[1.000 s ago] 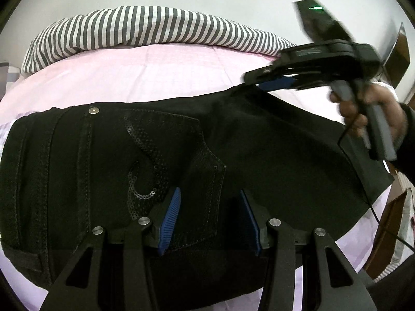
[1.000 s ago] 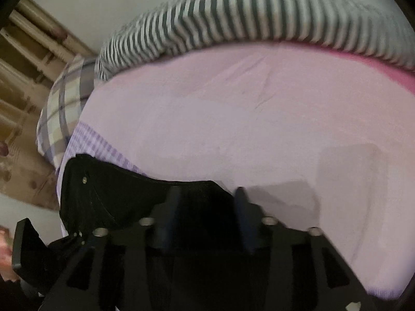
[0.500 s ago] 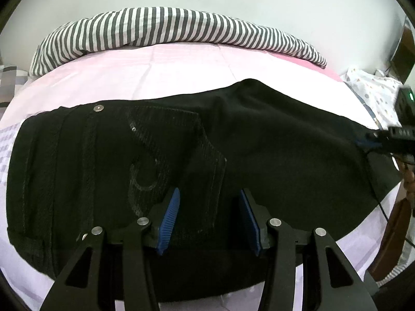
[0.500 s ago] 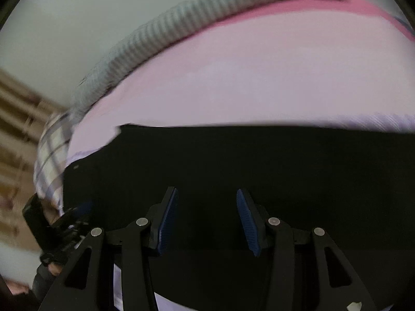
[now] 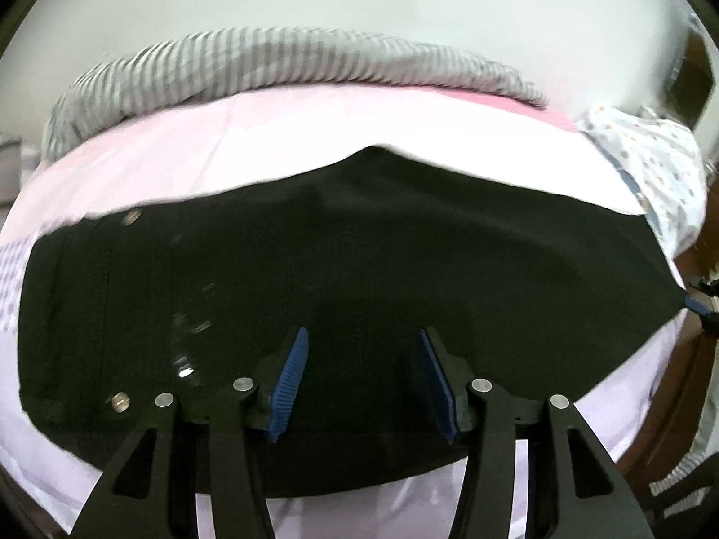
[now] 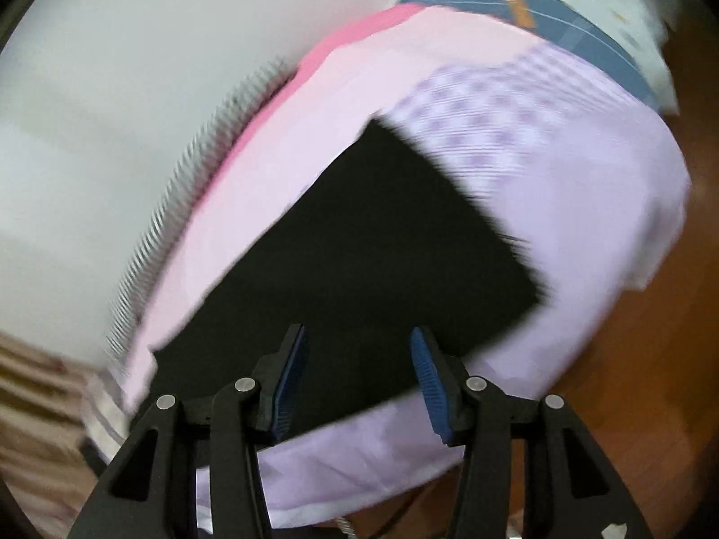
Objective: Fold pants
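Black pants [image 5: 359, 260]: lie flat across the pink bed sheet [image 5: 278, 134], waist end toward the left of the left wrist view, leg end toward the right. Already doubled lengthwise, by the single-leg outline; a judgement only.
Pants material: heavy, dark, denim-like cloth with stitched seams and metal rivets [image 5: 120, 402]. It probably holds a crease but resists a shallow pinch.
Pants hem [image 6: 490, 206]: straight cut edge with square corners, lying on a lilac checked part of the bedding.
Bed sheet texture: soft, smooth and loose, with a striped pillow [image 5: 287, 67] along the far edge.
Left gripper [image 5: 359, 359]: fingers spread wide, holding nothing, poised above the seat area of the pants.
Right gripper [image 6: 355, 359]: fingers likewise wide apart and empty, above the lower leg, near the hem.
Risk 1: a pinch that takes only the top layer; the layers then separate and the fold skews.
Risk 2: jaws catching the loose sheet along with the cloth, dragging bedding into the fold.
Risk 3: uneven lift between the two ends, causing the hem to land off the waistband.
Visibility: both views are motion-blurred; contact with the cloth cannot be confirmed.
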`<state>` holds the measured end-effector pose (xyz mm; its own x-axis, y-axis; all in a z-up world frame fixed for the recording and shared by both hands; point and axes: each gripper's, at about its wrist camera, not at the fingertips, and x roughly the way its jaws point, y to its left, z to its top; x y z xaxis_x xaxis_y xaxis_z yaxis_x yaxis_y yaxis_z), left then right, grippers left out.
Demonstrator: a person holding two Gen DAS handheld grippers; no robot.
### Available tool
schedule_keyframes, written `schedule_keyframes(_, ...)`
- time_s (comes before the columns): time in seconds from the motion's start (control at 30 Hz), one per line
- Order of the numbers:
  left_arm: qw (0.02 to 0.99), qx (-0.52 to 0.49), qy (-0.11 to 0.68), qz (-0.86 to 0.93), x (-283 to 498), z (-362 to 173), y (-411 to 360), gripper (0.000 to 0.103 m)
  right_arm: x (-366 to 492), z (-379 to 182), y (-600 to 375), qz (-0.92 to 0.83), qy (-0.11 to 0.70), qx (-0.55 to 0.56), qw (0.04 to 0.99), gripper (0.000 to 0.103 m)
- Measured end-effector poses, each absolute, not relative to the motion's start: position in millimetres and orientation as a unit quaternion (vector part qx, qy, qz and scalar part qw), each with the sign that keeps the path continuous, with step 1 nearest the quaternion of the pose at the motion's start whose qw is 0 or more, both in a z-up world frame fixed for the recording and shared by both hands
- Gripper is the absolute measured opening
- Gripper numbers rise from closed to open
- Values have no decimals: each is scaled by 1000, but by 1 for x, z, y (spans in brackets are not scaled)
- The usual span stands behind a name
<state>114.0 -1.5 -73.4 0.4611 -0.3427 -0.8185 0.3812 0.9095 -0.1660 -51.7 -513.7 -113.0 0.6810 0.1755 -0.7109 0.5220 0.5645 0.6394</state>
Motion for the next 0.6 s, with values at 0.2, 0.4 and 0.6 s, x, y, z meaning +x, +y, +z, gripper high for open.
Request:
schedule_keyframes(0.2,837,45,473,-272,108,-67,-57,53,-89,-139,-535,-114,340,532,767,46)
schedule_keyframes(0.4,821,74,473,-310,102,-67,-100,53,-82,-138,-538,-111,324,536,772,46)
schedule_keyframes(0.6,810,89,481,-322,98,-72,-122,53,-75,-147,-552,-127,322,543,765,39)
